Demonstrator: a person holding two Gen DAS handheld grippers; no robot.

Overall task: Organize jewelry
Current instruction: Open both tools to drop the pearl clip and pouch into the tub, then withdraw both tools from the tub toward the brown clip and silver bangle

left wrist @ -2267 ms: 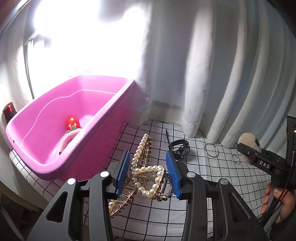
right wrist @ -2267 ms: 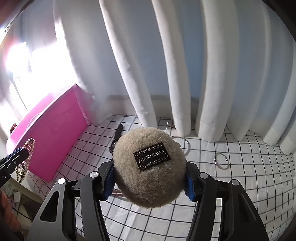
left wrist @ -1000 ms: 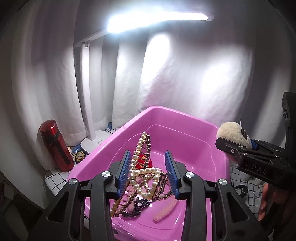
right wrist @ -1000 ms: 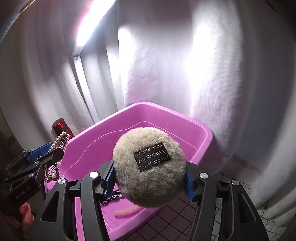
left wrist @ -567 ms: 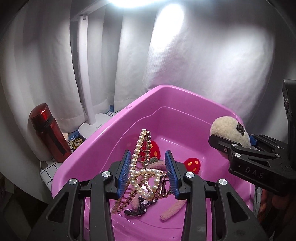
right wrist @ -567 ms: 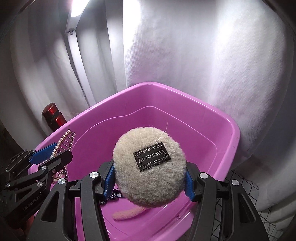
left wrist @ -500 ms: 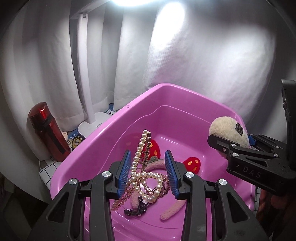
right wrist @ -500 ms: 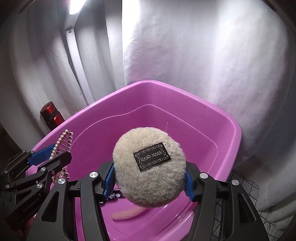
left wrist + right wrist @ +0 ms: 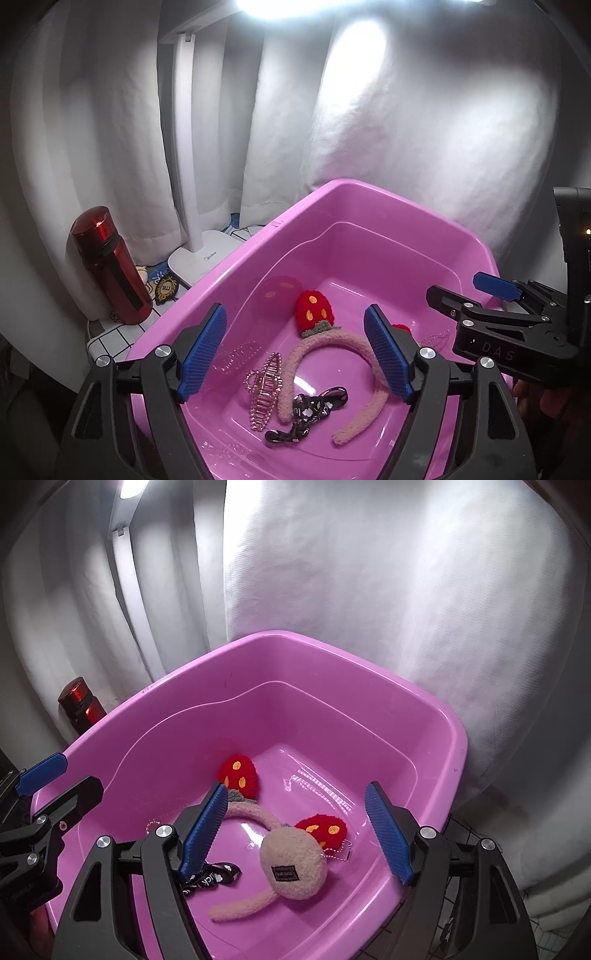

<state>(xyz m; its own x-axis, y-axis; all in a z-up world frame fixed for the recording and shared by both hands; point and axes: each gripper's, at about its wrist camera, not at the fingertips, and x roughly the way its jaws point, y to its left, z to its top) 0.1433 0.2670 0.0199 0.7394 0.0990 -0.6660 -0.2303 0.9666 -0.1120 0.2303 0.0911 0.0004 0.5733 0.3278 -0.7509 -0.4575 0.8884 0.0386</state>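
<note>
A pink plastic tub (image 9: 376,195) (image 9: 332,646) sits under both grippers. My left gripper (image 9: 295,350) is open and empty above the tub. The pearl hair claw (image 9: 265,387) lies on the tub floor below it, beside a pink fuzzy headband with red mushroom ears (image 9: 314,314) and a black patterned ribbon (image 9: 310,406). My right gripper (image 9: 297,834) is open and empty above the tub. The beige fluffy pom-pom with a black label (image 9: 293,867) lies in the tub on the headband (image 9: 255,814). The right gripper shows at the right of the left wrist view (image 9: 491,291).
A red bottle (image 9: 109,266) (image 9: 79,701) and a white desk lamp (image 9: 192,184) stand left of the tub against white curtains. Stickers lie by the lamp base (image 9: 166,291). A checked cloth (image 9: 465,915) covers the table at the right.
Both grippers have opened. The pearl hair claw dropped from the left gripper into the tub, and the pom-pom dropped from the right gripper onto the headband.
</note>
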